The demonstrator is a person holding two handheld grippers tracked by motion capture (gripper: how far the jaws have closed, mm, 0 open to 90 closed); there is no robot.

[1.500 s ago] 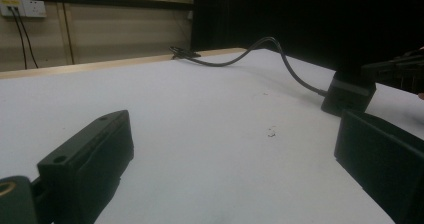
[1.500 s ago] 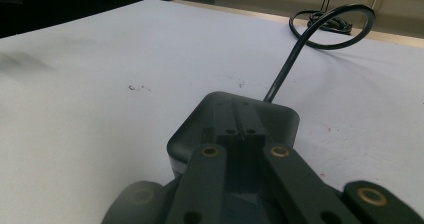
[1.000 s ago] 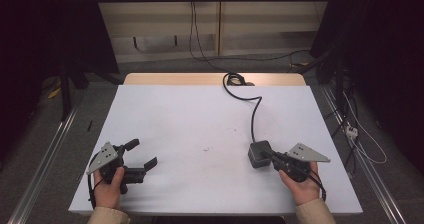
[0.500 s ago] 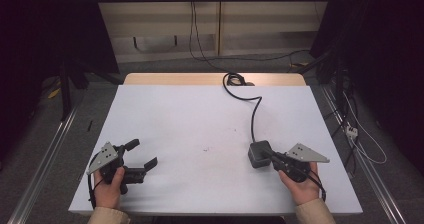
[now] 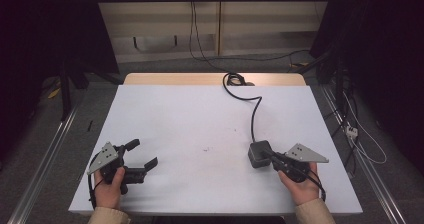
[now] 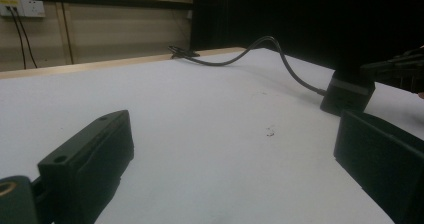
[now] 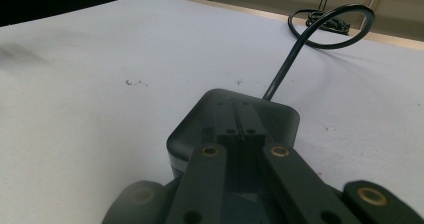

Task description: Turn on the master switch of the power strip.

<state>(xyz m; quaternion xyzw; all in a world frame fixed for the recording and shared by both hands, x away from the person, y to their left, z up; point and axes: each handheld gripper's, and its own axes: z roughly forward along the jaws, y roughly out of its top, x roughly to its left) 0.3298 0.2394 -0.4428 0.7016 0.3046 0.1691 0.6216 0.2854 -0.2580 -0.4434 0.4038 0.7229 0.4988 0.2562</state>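
right tongs [image 5: 272, 158] jaws together, tips resting on top of black box [image 5: 260, 153], gripping nothing | left tongs [image 5: 142, 156] spread wide, empty | box near right front of white bench [image 5: 190, 119] | its cable [image 5: 252, 116] runs toward far edge, coiled there | dark room, pale wall behind

**Hand-held grippers: appearance**

Left gripper [image 5: 141, 155] and right gripper [image 5: 270, 156]: matte black bodies, each topped by a grey three-cornered plate with small dark holes. Jaws are flat black bars; brass-coloured bushings and dark screw holes mark the linkage arms. A thin black cable loops beside each hand. Beige sleeves cover both wrists
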